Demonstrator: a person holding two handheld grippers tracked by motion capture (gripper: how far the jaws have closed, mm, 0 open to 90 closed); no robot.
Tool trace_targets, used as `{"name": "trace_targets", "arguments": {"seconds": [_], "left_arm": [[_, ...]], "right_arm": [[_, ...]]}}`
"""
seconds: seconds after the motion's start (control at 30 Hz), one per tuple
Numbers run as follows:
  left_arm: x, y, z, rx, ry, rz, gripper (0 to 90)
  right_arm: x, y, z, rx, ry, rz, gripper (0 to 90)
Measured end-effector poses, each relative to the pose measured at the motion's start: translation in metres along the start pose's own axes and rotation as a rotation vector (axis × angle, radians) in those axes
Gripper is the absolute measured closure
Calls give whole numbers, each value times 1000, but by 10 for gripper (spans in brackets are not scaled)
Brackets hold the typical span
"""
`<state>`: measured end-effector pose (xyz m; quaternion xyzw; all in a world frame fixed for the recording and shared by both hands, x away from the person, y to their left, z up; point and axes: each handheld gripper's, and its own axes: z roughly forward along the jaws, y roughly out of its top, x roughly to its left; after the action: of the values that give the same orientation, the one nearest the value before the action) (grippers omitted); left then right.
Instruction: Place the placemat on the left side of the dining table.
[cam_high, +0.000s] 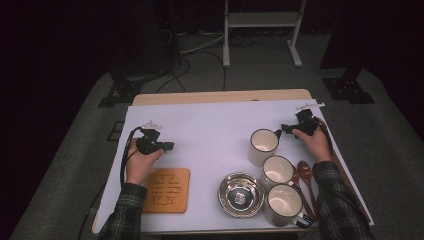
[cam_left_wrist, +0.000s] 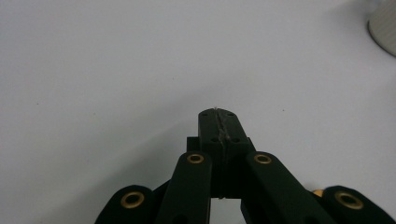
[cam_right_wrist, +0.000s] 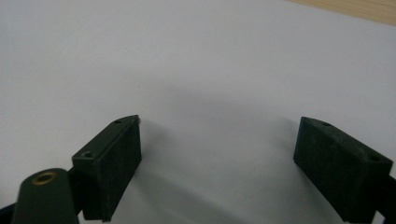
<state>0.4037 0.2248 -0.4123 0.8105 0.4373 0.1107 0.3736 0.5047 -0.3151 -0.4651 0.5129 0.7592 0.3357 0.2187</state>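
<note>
Three mugs (cam_high: 278, 171) sit near right; right gripper (cam_high: 292, 128), jaws apart, beside the far one; left gripper (cam_high: 169, 146) closed, empty.

mugs (cam_high: 263, 145): 3 | spoons (cam_high: 304, 171): 2 (overlapping) | steel bowl (cam_high: 241, 194): 1 | wooden trivet (cam_high: 166, 190): 1

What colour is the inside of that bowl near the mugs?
Shiny silver metal, the bowl; the high view shows it best.
</note>
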Motion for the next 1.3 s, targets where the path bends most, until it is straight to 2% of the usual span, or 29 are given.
{"name": "trace_targets", "arguments": {"seconds": [0.97,1.3], "left_arm": [[-8,-28,-31,-19,20,-15,898],[-9,-39,-42,-19,42,-20,898]], "right_arm": [[0,0,0,-1,-1,-1,135],[0,0,0,-1,0,1,135]]}}
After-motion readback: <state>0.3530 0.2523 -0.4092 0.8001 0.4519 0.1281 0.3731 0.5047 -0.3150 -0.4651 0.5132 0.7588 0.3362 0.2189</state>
